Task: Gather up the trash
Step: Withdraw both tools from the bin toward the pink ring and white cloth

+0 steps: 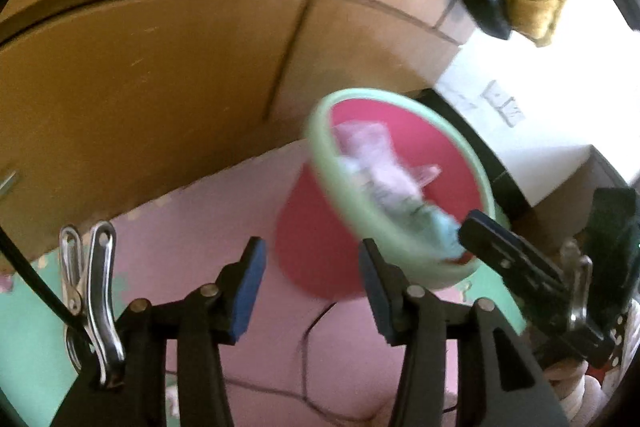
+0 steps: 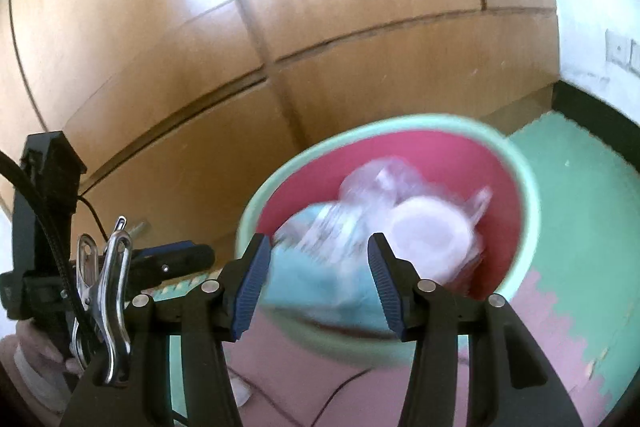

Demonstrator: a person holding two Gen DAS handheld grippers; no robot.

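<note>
pink bin (image 2: pixel 436 155) with a mint green rim sits upright on the foam floor mat by the wooden wardrobe. inside: crumpled clear plastic (image 2: pixel 384 183), a light blue wrapper (image 2: pixel 312 279), all blurry.

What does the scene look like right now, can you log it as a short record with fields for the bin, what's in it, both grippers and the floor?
bin: pink bin with pale green rim, standing on the floor by a wooden cabinet
contents: clear plastic wrappers, a white round lid or cup, a light blue piece; blurred
left gripper: open, nothing between the jaws
right gripper: open, nothing gripped, in front of the bin's near rim
floor: pink and green foam mats, a thin dark cable across them
</note>
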